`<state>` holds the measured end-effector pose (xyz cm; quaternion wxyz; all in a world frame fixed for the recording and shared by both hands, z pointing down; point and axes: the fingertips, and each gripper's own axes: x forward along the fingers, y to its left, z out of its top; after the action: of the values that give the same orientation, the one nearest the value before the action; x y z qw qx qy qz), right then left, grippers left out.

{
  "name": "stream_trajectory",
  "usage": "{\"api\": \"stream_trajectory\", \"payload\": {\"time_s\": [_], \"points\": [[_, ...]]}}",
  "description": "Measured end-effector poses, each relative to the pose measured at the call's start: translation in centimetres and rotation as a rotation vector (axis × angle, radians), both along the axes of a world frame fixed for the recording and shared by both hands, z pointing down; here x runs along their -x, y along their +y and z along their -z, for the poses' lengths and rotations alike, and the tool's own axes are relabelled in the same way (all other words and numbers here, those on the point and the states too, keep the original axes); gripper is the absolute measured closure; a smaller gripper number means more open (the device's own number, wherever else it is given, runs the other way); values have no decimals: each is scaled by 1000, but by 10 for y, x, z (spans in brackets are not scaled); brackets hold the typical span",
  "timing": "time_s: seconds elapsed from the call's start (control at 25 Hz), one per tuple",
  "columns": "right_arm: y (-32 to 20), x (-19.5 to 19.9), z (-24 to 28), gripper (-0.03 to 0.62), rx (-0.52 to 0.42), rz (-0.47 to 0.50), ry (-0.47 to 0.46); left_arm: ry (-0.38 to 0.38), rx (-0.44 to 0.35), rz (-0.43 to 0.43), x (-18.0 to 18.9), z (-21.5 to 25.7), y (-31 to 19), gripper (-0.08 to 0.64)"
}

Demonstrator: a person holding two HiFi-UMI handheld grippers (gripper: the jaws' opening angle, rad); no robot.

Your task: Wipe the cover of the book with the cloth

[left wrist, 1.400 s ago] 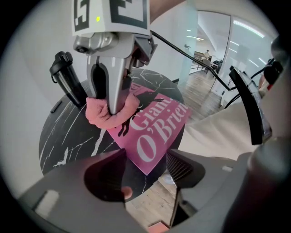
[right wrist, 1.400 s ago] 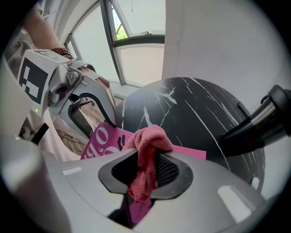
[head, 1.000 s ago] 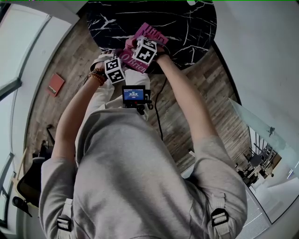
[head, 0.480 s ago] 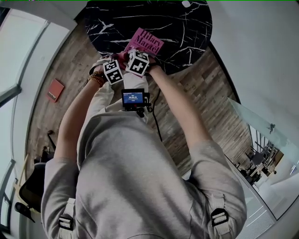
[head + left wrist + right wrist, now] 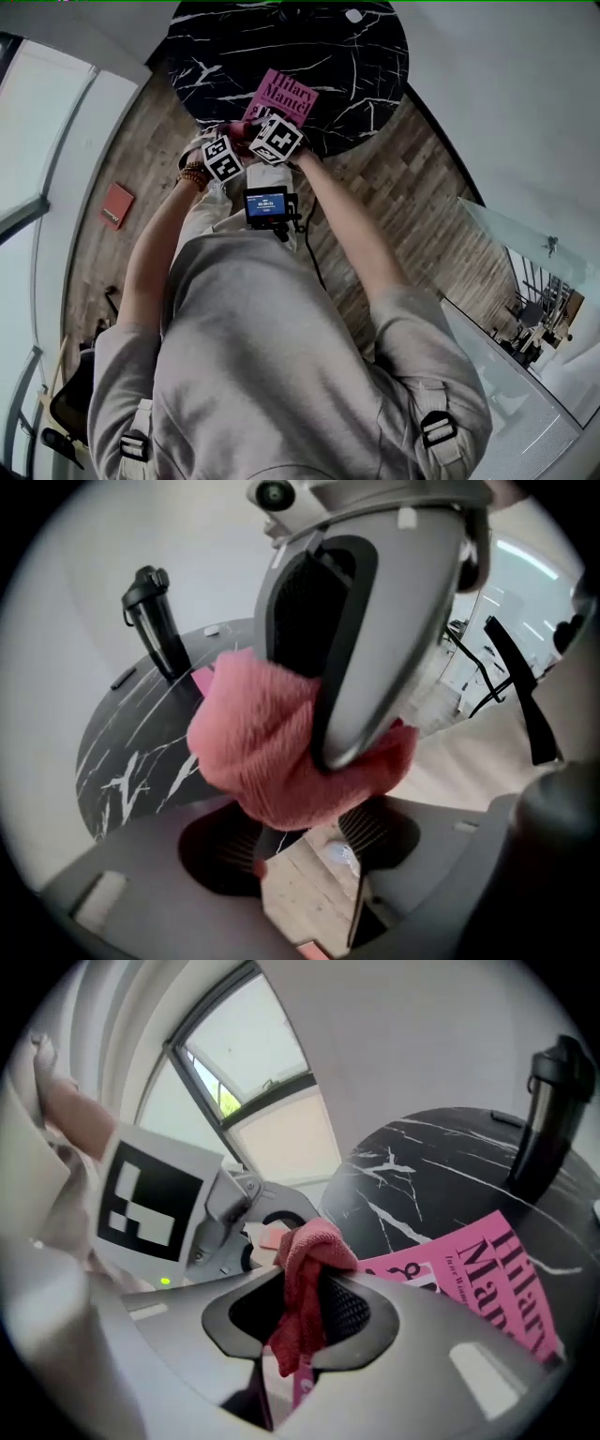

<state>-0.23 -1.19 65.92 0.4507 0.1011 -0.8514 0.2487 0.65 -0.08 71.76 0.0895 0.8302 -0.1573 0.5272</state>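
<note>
book [image 5: 286, 97]: pink cover, black lettering, flat, face-up, by the near edge of the table [image 5: 356, 56] | cloth [image 5: 314, 1246]: pinkish-red, bunched, pinched in right gripper [image 5: 302, 1321], at table's near edge

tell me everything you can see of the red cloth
The pinkish-red, terry-looking cloth is soft and crumpled into a bunch. The fingers of the right gripper are clamped on its middle: a rounded wad bulges above them and a limp tail hangs below. It is held at the near edge of the round black marble table, close to the pink book; whether it touches the book cannot be told.
</note>
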Motion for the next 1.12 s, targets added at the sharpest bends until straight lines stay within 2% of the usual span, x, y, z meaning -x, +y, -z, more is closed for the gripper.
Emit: {"api": "stream_trajectory", "payload": {"time_s": [0.08,0.2,0.32,0.44,0.48,0.56,0.64,0.72,0.84,1.0,1.12], "points": [[-3,-4,27,483,30,-115,-129,51,-58,54,9,15,-4,308],[-17,-21,88,482,-59,-342,-325,180,-148,150,26,54,-7,317],[-17,-53,161,482,-236,-578,-453,352,-242,265,46,111,-3,325],[2,-86,230,483,-477,-747,-469,566,-353,385,64,185,3,363],[14,-93,248,484,-545,-781,-458,621,-388,410,71,209,10,416],[38,-101,278,486,-651,-821,-430,698,-463,442,84,249,23,463],[60,-103,301,491,-744,-830,-403,740,-544,450,95,281,36,499],[87,-106,319,492,-831,-827,-372,753,-608,440,96,306,55,561],[140,-110,339,492,-926,-809,-344,748,-652,404,81,334,94,561],[208,-112,346,492,-955,-838,-384,753,-697,343,56,372,158,561],[254,-108,342,494,-953,-857,-418,758,-721,331,45,392,216,561]]}}
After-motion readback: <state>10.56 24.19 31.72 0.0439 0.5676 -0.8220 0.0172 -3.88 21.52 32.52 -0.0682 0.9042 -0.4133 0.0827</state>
